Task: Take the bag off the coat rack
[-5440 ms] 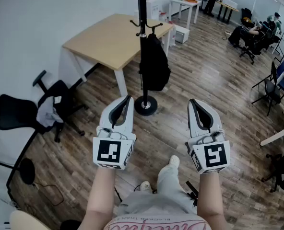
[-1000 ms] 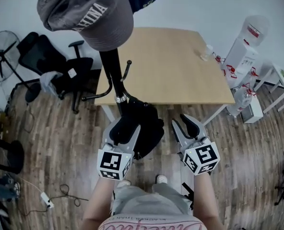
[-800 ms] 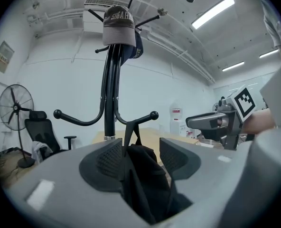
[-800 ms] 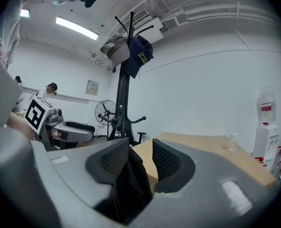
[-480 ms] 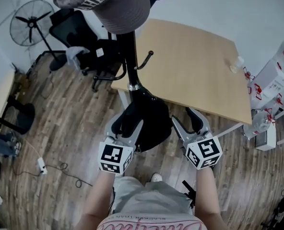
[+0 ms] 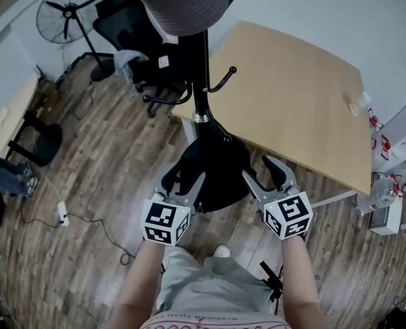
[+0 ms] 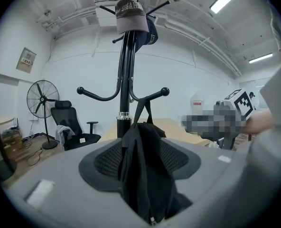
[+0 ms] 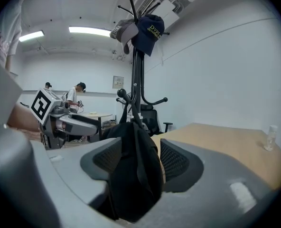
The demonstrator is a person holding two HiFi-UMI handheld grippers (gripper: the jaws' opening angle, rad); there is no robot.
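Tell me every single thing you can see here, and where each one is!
coat rack: one, black, right in front, beside the table.
bag: one, black, hanging by its strap from a low hook of the coat rack.
caps: two, grey and dark blue, on top of the coat rack.
table: one, light wood, behind the coat rack.
bottle: one, clear, near the table's right edge.
office chair: one, black, left of the coat rack.
fan: one, black, standing at the far left.
power strip: one, white, on the wood floor, left.
left gripper: one, grey, jaws apart, bag between them.
right gripper: one, grey, jaws apart, bag between them.
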